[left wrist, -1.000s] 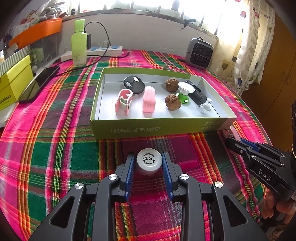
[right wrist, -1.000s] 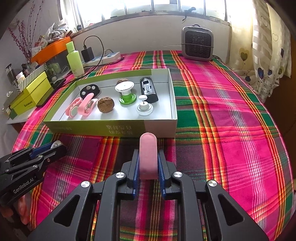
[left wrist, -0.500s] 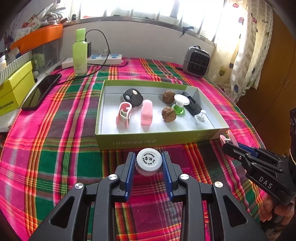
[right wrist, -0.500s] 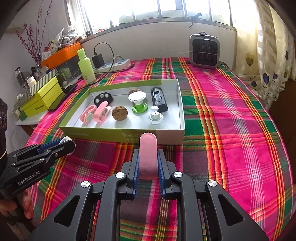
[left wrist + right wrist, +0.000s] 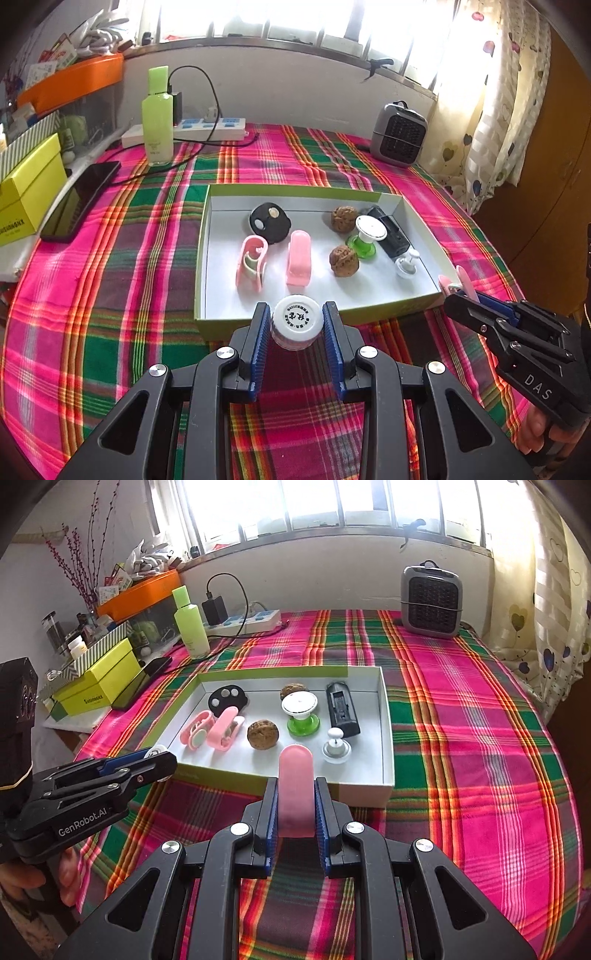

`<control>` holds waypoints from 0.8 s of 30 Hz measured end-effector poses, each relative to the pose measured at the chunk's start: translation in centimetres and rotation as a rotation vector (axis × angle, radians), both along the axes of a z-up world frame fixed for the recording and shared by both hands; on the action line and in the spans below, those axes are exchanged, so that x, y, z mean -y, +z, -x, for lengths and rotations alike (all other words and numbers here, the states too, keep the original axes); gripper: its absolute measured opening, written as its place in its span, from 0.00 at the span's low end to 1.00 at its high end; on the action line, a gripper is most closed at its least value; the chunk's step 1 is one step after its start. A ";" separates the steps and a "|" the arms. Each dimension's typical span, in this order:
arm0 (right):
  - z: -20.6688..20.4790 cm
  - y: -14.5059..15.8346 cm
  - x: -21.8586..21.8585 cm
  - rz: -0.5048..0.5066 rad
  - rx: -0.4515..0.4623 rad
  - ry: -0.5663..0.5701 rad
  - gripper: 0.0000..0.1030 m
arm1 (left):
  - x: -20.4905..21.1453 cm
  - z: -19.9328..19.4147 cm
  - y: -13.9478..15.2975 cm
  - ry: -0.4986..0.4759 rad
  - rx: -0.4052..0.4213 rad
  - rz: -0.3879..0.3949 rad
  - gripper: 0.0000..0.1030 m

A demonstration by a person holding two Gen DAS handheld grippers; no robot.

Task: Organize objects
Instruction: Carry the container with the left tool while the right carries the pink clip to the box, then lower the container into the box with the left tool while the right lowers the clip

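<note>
Nearest the left wrist camera, the left gripper (image 5: 296, 326) pinches a small white-capped bottle (image 5: 296, 320) between its blue pads, cap facing the lens, its body running away downward. It hangs over the plaid tablecloth (image 5: 110, 295), right at the near wall of the open tray (image 5: 201, 280).

The right gripper (image 5: 295, 812) is clamped on a pink oblong case (image 5: 295, 786). The case's long axis runs along the fingers, with its rounded end pointing forward past the fingertips toward the tray. It also sits just short of the tray's near wall.

Inside the tray, front to back: an open pink case (image 5: 251, 267), a closed pink case (image 5: 299, 258), a walnut (image 5: 343, 260) and a small white knob (image 5: 406, 263); then a green-and-white spool (image 5: 365, 236) and a black rectangular device (image 5: 391, 232); furthest back, a black oval fob (image 5: 269, 222) and a second walnut (image 5: 343, 218). The near front strip of the tray floor is bare.

Beyond the tray, open cloth extends to the right side. A phone (image 5: 79, 201) lies at the left edge of the table, with a yellow box (image 5: 26, 192) beside it. At the far wall stand a green bottle (image 5: 158, 118), a power strip (image 5: 192, 129) and a small grey heater (image 5: 399, 134).
</note>
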State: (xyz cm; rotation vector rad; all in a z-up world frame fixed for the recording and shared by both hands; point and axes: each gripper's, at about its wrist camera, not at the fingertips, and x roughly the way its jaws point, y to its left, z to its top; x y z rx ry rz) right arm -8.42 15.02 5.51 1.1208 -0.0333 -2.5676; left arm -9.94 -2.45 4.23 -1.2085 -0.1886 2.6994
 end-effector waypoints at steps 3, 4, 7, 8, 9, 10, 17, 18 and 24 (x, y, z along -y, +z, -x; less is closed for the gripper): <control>0.6 -0.1 0.2 0.004 0.008 0.005 0.18 | 0.0 0.5 0.0 0.002 0.002 -0.006 0.26; 0.8 -0.1 0.3 0.003 0.010 0.009 0.18 | -0.1 0.6 0.0 0.000 0.001 -0.006 0.26; 1.5 -0.1 0.6 -0.002 0.010 0.014 0.18 | 0.1 1.3 0.1 0.008 -0.003 -0.007 0.26; 1.7 -0.1 0.7 -0.002 0.011 0.015 0.18 | 0.2 1.6 0.1 0.016 -0.001 -0.008 0.26; 1.8 -0.2 0.7 -0.001 0.012 0.014 0.18 | 0.4 1.9 0.1 0.021 0.001 -0.011 0.26; 2.0 -0.2 0.7 0.003 0.015 0.013 0.18 | 0.5 2.1 0.0 0.026 0.004 -0.011 0.26; 3.2 -0.8 1.1 0.000 0.032 0.016 0.18 | 0.6 3.4 -0.9 0.033 0.027 -0.005 0.26; 3.3 -0.8 1.1 -0.001 0.035 0.018 0.18 | 0.6 3.6 -1.0 0.033 0.031 -0.002 0.26; 4.3 -1.3 1.2 -0.010 0.053 0.022 0.18 | 0.6 4.4 -1.7 0.032 0.055 -0.003 0.26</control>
